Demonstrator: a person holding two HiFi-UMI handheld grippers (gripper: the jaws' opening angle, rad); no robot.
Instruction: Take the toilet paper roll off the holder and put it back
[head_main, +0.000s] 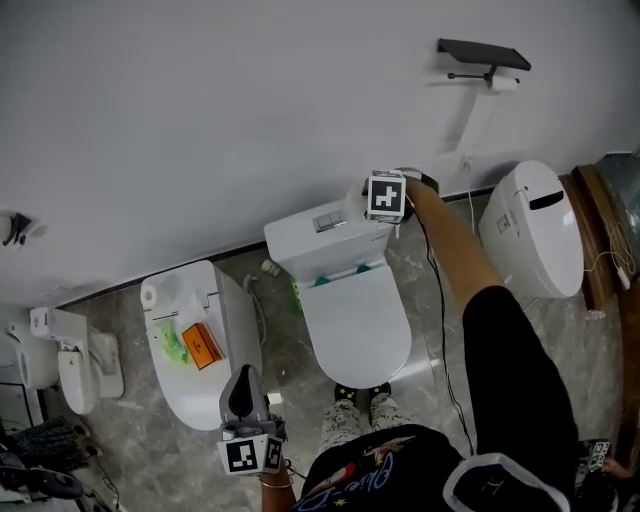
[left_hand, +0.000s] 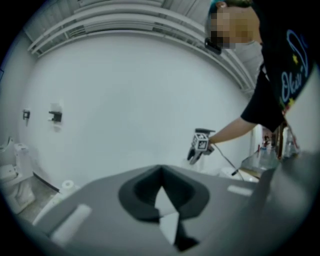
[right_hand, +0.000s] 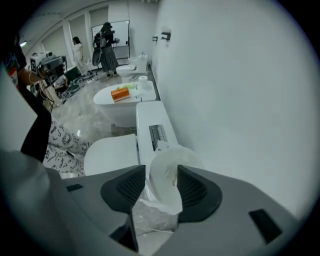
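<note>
A crumpled white toilet paper roll (right_hand: 167, 182) stands on the tank of the middle toilet (head_main: 325, 235), close to the wall. My right gripper (right_hand: 161, 187) is open, with the roll between its dark ribbed pads (right_hand: 132, 186). In the head view this gripper (head_main: 386, 203) hovers over the tank's right end. The black holder (head_main: 483, 55) hangs on the wall up to the right, with a small white piece (head_main: 503, 84) under it. My left gripper (head_main: 244, 382) hangs low by the person's left side. Its jaws (left_hand: 161, 192) are shut on nothing, and it looks across at the right gripper (left_hand: 196, 155).
A toilet on the left (head_main: 195, 345) carries an orange box (head_main: 201, 346) and a roll (head_main: 152, 294). Another white toilet (head_main: 535, 230) stands to the right, beside a wooden counter (head_main: 600, 230). A cable (head_main: 437, 300) trails from the right gripper. People stand far off (right_hand: 105, 42).
</note>
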